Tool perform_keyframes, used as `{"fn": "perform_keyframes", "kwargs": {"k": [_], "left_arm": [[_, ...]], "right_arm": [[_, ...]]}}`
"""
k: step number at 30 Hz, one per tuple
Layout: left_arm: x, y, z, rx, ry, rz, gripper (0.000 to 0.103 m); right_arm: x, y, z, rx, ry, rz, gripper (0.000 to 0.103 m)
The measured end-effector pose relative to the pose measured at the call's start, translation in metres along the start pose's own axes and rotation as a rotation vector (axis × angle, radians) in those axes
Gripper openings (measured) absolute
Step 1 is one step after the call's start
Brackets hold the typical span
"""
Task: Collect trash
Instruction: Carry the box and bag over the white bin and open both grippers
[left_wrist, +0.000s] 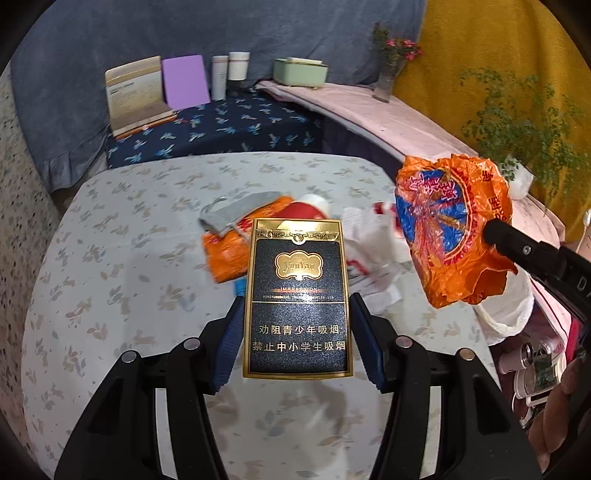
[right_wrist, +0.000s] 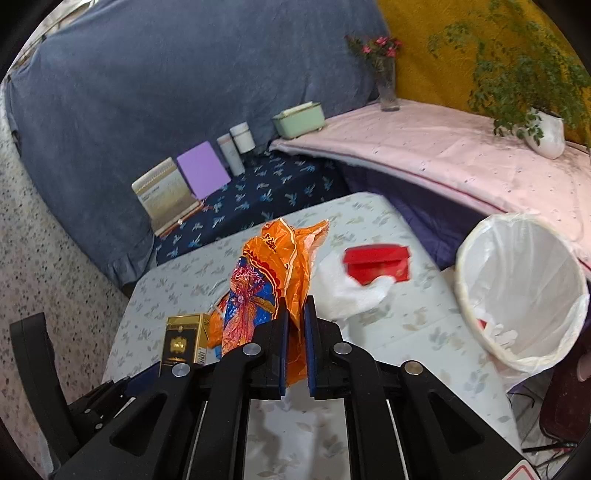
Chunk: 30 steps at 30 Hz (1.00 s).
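My left gripper (left_wrist: 297, 305) is shut on a black and gold cigarette box (left_wrist: 297, 295), held upright above the floral-cloth table (left_wrist: 122, 280). To its right, my right gripper (right_wrist: 296, 314) is shut on a crumpled orange and blue wrapper (right_wrist: 280, 258), lifted off the table; the same wrapper (left_wrist: 454, 229) hangs at the right of the left wrist view. The cigarette box (right_wrist: 184, 339) also shows at the lower left of the right wrist view. On the table lie another orange wrapper (left_wrist: 225, 254), a grey scrap (left_wrist: 236, 210), a white plastic bag (right_wrist: 347, 288) and a red box (right_wrist: 376, 262).
A bin with a white liner (right_wrist: 517, 288) stands at the table's right edge, with some trash inside. Behind the table, a low bench in dark blue cloth (right_wrist: 266, 192) carries a calendar, a purple card and two white jars. A pink-covered ledge (right_wrist: 443, 147) holds a green box, a vase and a potted plant.
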<state>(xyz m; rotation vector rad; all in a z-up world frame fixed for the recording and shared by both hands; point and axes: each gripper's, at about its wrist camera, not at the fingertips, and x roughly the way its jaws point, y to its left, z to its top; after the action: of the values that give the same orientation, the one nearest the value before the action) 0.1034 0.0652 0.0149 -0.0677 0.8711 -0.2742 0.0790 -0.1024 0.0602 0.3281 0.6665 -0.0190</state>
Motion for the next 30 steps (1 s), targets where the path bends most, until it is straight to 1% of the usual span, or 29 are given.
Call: {"fn": "perform_keyframes", "kwargs": {"k": [6,10,15,23,30], "left_arm": [[-0.001,-0.05,0.004,0.079,-0.014,-0.043,0.053],[0.002,-0.084,0.006,0.124,-0.014,-0.079,0.053],[0.012,-0.134,0.007,0.184,0.0,-0.144,0.053],[0.033,-0.196,0.012,0.23,0.032,-0.271,0.053],[0.054,-0.237,0.013,0.288,0.045,-0.317,0.053]], "right_arm": [[-0.026,-0.036,0.009,0.025,-0.061,-0.062,0.008],[-0.041,-0.068,0.012,0.051,-0.091,-0.108,0.008],[-0.058,-0.117,0.013,0.102,-0.12,-0.176,0.008],[-0.071,-0.183,0.015,0.183,-0.134,-0.271,0.008],[-0.073,-0.221,0.014,0.231,-0.137,-0.32,0.008]]}}
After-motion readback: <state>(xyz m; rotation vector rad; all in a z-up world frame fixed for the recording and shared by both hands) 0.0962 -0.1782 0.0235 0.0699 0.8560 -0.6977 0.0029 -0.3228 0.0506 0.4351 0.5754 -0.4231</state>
